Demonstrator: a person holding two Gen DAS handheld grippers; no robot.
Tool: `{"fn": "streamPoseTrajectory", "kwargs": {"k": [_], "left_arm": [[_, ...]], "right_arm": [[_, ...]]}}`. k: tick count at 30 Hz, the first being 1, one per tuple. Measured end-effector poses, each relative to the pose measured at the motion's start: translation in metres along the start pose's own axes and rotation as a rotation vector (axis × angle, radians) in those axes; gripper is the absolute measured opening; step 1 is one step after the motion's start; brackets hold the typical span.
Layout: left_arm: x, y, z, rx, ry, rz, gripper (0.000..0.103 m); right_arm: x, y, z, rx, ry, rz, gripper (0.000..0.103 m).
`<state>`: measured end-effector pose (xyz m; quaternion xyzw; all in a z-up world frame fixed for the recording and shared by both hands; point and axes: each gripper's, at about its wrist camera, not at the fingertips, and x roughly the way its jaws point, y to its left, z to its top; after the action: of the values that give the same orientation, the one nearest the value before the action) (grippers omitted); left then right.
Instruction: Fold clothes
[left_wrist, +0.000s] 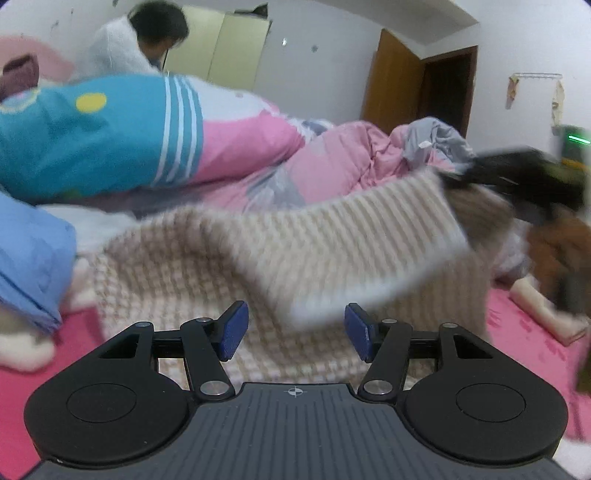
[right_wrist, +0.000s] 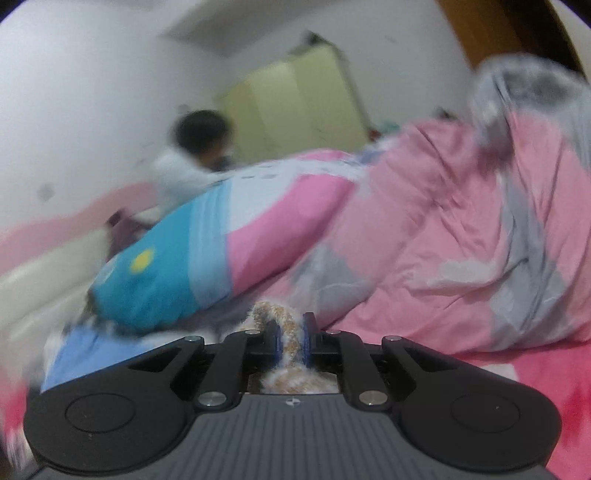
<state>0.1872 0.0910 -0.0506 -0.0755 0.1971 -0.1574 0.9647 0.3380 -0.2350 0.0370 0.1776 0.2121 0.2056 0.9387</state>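
A cream and tan checked knit sweater (left_wrist: 207, 258) lies spread on the pink bed. Its ribbed hem (left_wrist: 354, 240) is lifted and stretched toward the right. In the left wrist view my left gripper (left_wrist: 295, 330) stands open just above the sweater, nothing pinched between its blue pads (left_wrist: 232, 328). At the right edge of that view my right gripper (left_wrist: 458, 177), a blurred dark shape, holds the hem's corner up. In the right wrist view my right gripper (right_wrist: 291, 339) is shut on a bunch of the knit sweater (right_wrist: 275, 317).
A pink and grey quilt (left_wrist: 332, 162) is heaped behind the sweater, with a blue and pink cushion (left_wrist: 110, 129) on it. A blue pillow (left_wrist: 29, 258) lies at the left. A person in white (left_wrist: 122, 48) sits at the bed's far side. A brown door (left_wrist: 399, 81) stands behind.
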Motion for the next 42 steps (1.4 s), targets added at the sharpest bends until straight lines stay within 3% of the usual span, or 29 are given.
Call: {"fn": "streamPoseTrajectory", "kwargs": {"k": [2, 4, 5, 7, 9, 11, 15, 18, 21, 24, 27, 30, 33, 35, 39, 42], "left_arm": [[0.004, 0.002, -0.001, -0.005, 0.023, 0.019, 0.058], [0.004, 0.004, -0.004, -0.01, 0.035, 0.045, 0.058], [0.003, 0.006, -0.005, -0.016, 0.037, 0.047, 0.061], [-0.002, 0.01, -0.009, -0.02, 0.044, 0.054, 0.069], [-0.009, 0.016, -0.013, -0.014, 0.052, 0.058, 0.069], [-0.018, 0.021, -0.015, -0.02, 0.069, 0.055, 0.07], [-0.039, 0.029, -0.022, -0.065, 0.106, 0.033, 0.074], [-0.052, 0.034, -0.031, -0.142, 0.171, -0.012, 0.074], [-0.063, 0.033, -0.037, -0.212, 0.249, -0.091, 0.075], [-0.074, 0.025, -0.044, -0.244, 0.295, -0.186, 0.08], [-0.08, 0.006, -0.057, -0.209, 0.329, -0.26, 0.09], [-0.081, -0.012, -0.077, -0.173, 0.341, -0.216, 0.091], [-0.08, -0.022, -0.09, -0.162, 0.342, -0.192, 0.091], [-0.08, -0.023, -0.095, -0.175, 0.335, -0.191, 0.091], [-0.079, -0.011, -0.095, -0.27, 0.348, -0.179, 0.089], [-0.071, -0.012, -0.099, -0.29, 0.367, -0.206, 0.088]], "right_arm": [[0.055, -0.03, 0.017, 0.164, 0.115, -0.044, 0.016], [0.092, -0.057, 0.015, 0.287, 0.245, -0.104, 0.041], [0.097, -0.062, 0.009, 0.277, 0.282, -0.155, 0.044], [0.086, -0.064, -0.003, 0.201, 0.26, -0.209, 0.046], [0.057, -0.071, -0.013, 0.181, 0.219, -0.211, 0.048], [0.017, -0.092, -0.022, 0.254, 0.196, -0.173, 0.051], [-0.1, -0.147, -0.083, 0.609, 0.124, 0.05, 0.068], [-0.17, -0.159, -0.131, 0.785, 0.132, 0.145, 0.07], [-0.222, -0.146, -0.169, 0.861, 0.201, 0.165, 0.071], [-0.269, -0.111, -0.19, 0.869, 0.174, 0.27, 0.073], [-0.298, -0.072, -0.203, 0.843, 0.134, 0.379, 0.077], [-0.301, -0.051, -0.219, 0.798, 0.172, 0.303, 0.078], [-0.278, -0.048, -0.232, 0.742, 0.247, 0.067, 0.078], [-0.254, -0.052, -0.24, 0.726, 0.271, -0.021, 0.078], [-0.201, -0.061, -0.264, 0.901, 0.284, 0.08, 0.078], [-0.175, -0.041, -0.261, 0.848, 0.303, 0.145, 0.078]]}}
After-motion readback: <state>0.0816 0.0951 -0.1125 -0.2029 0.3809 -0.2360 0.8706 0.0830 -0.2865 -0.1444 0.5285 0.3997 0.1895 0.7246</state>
